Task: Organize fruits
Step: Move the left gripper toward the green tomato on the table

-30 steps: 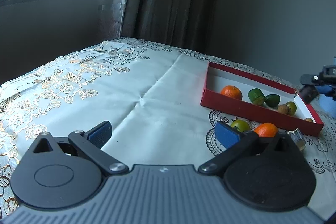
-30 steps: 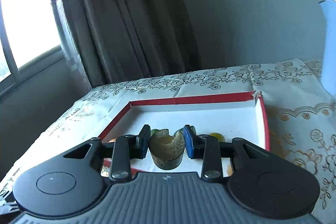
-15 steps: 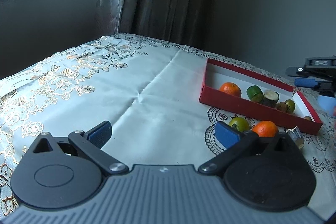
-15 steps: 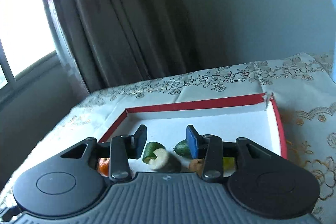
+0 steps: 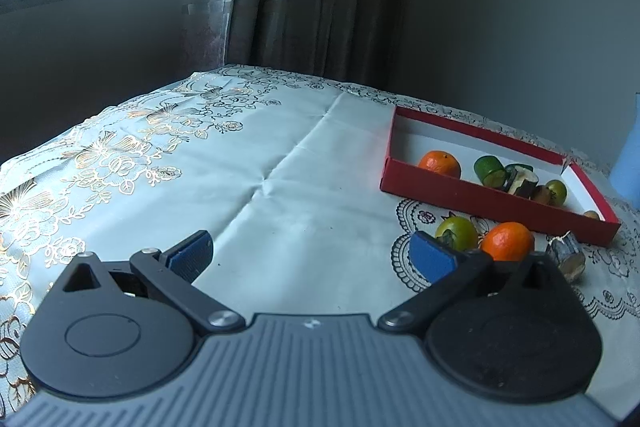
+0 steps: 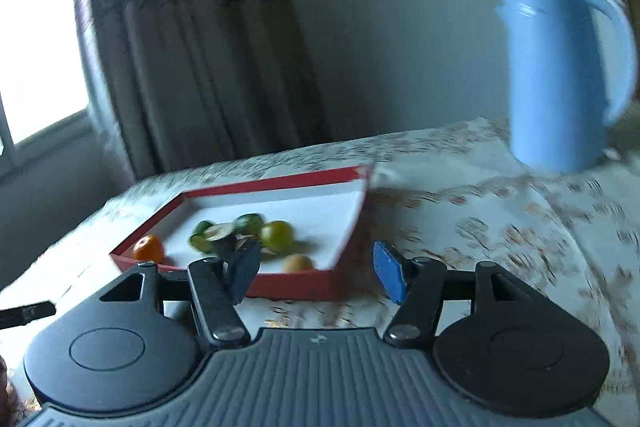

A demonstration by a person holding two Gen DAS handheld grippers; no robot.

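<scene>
A red box [image 5: 472,193] with a white floor lies on the tablecloth and holds an orange [image 5: 439,163], green pieces [image 5: 489,171], a pale cut chunk [image 5: 522,180] and small round fruits [image 5: 556,191]. In front of it on the cloth lie a green fruit [image 5: 458,233], an orange [image 5: 507,241] and a brownish chunk [image 5: 568,259]. My left gripper [image 5: 312,255] hovers open above the cloth, left of those loose fruits. My right gripper [image 6: 316,273] is drawn back from the box [image 6: 296,283]; its jaws are opening with nothing between them. The fruits [image 6: 276,235] lie inside the box.
A blue jug [image 6: 560,79] stands at the right behind the box. Curtains and a window lie beyond the table's far edge. Broad flowered cloth [image 5: 200,163] spreads to the left of the box.
My right gripper let go of the pale cut chunk into the box, opened wider and pulled back out of the box. The left gripper stayed still.
</scene>
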